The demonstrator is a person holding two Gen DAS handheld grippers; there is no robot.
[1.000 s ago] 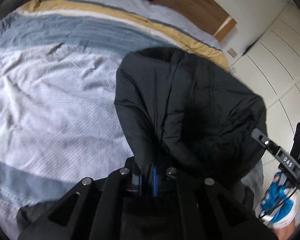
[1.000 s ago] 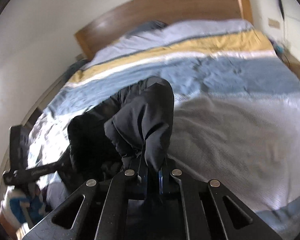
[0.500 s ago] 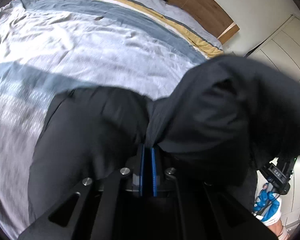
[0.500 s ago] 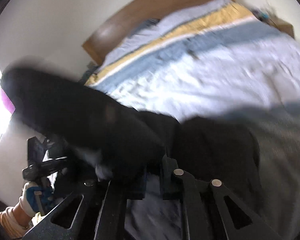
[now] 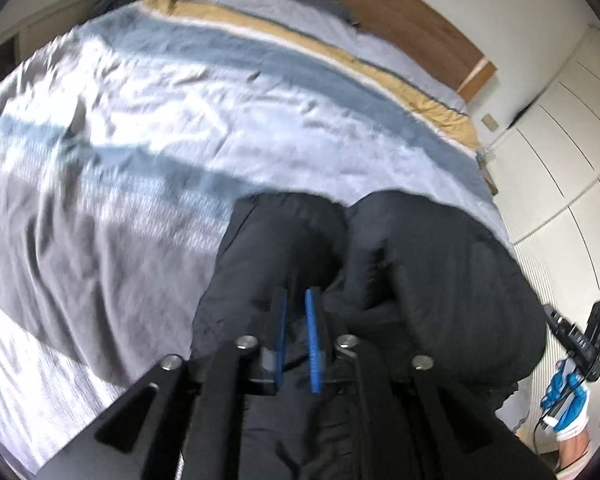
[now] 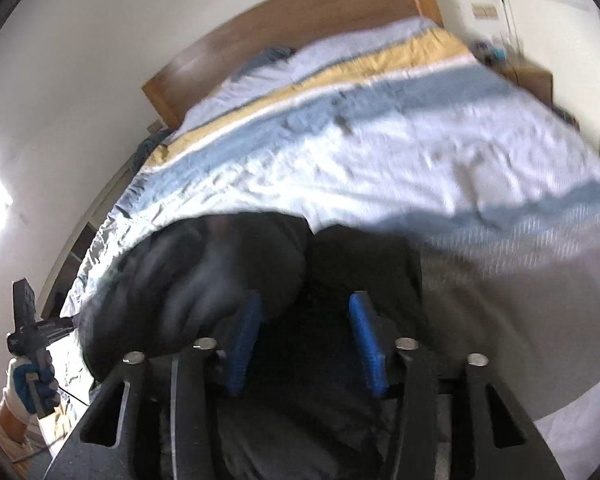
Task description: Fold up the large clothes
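A black garment (image 5: 420, 280) lies in puffy folds on the bed's near part, and it fills the lower middle of the right wrist view (image 6: 220, 272) too. My left gripper (image 5: 296, 294) hovers just over it. Its jaws are opening, the blue pads (image 5: 311, 332) a narrow gap apart and not pressing on the cloth. My right gripper (image 6: 304, 298) is opening as well. Its pads (image 6: 362, 332) stand wide apart above the dark fabric and grip nothing. Each gripper also shows at the edge of the other's view, held by a blue-gloved hand (image 5: 566, 396).
The bed carries a striped cover (image 5: 180, 128) in pale grey, blue and yellow bands, reaching back to a wooden headboard (image 5: 380, 12). White wardrobe doors (image 5: 560, 152) stand on the right. A small bedside table (image 6: 528, 76) sits at the far corner.
Both grippers swung the black garment over and laid it on the bed. Their jaws, earlier shut on the cloth, have parted and let it go; the right has parted wider.
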